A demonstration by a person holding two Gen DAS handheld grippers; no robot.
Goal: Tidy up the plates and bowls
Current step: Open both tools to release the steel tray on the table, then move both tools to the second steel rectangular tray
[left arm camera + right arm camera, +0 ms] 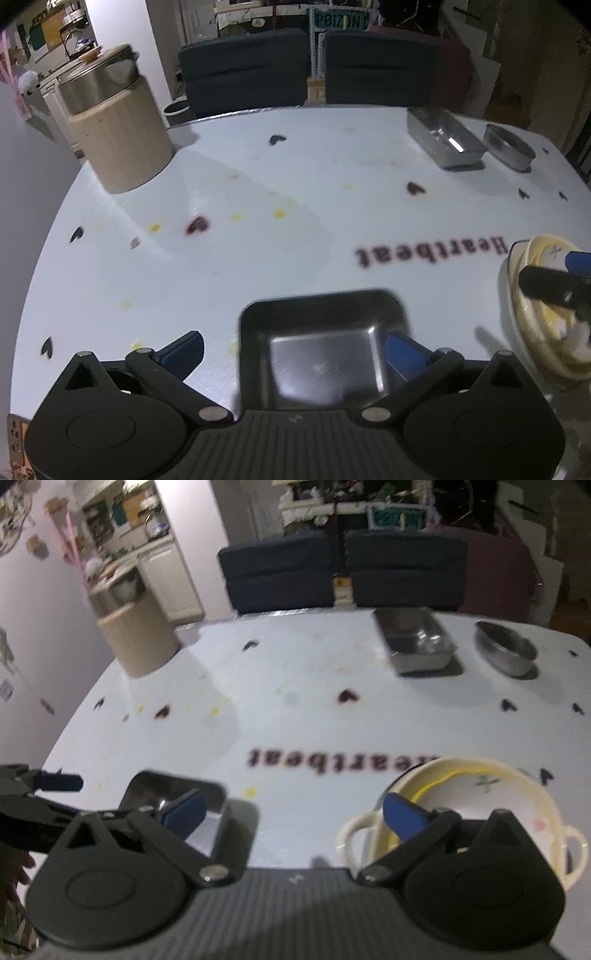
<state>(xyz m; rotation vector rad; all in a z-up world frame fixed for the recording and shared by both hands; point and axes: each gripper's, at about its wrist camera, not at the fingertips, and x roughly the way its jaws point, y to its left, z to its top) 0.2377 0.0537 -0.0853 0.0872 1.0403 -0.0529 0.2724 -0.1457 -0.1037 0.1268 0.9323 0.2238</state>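
A black square dish [325, 354] lies on the white table [295, 221] right under my left gripper [293, 352], which is open. Its right fingertip hangs over the dish's right side and its left fingertip is outside the dish; nothing is pinched. In the right wrist view the same dish [147, 788] sits at lower left. My right gripper [293, 812] is open above bare table. Its right finger reaches over a cream two-handled bowl [539, 801] with a white flower-printed bowl [476, 794] nested in it. That stack [535, 321] shows at the left view's right edge.
A rectangular steel pan [417, 642] and a round steel bowl [504, 648] stand at the far right of the table. A beige cylinder holding a steel pot [122, 147] stands at the far left. Two dark chairs [306, 70] line the far edge.
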